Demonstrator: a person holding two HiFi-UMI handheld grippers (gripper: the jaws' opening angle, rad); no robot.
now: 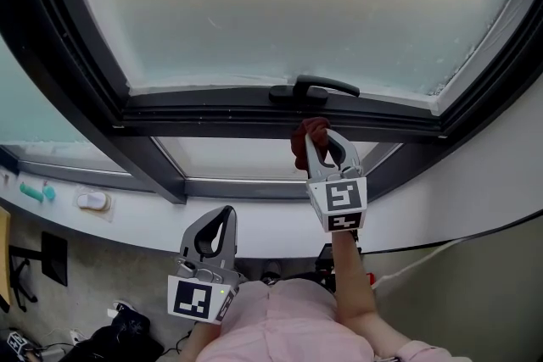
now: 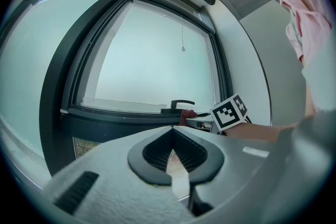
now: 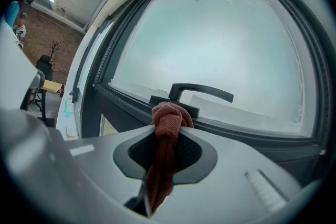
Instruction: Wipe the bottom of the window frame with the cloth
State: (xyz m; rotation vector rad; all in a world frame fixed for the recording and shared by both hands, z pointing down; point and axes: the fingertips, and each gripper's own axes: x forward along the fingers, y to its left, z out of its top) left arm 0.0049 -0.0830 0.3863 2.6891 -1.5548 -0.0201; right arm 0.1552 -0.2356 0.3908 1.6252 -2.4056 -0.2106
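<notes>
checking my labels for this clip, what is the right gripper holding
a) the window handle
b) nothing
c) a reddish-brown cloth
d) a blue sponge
C: in the right gripper view the jaws of the right gripper are shut on a bunched reddish-brown cloth, which sits just below the dark window handle rather than around it.

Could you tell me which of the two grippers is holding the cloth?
The right gripper, shut on the red cloth; the left gripper is shut and empty, held lower.
</notes>
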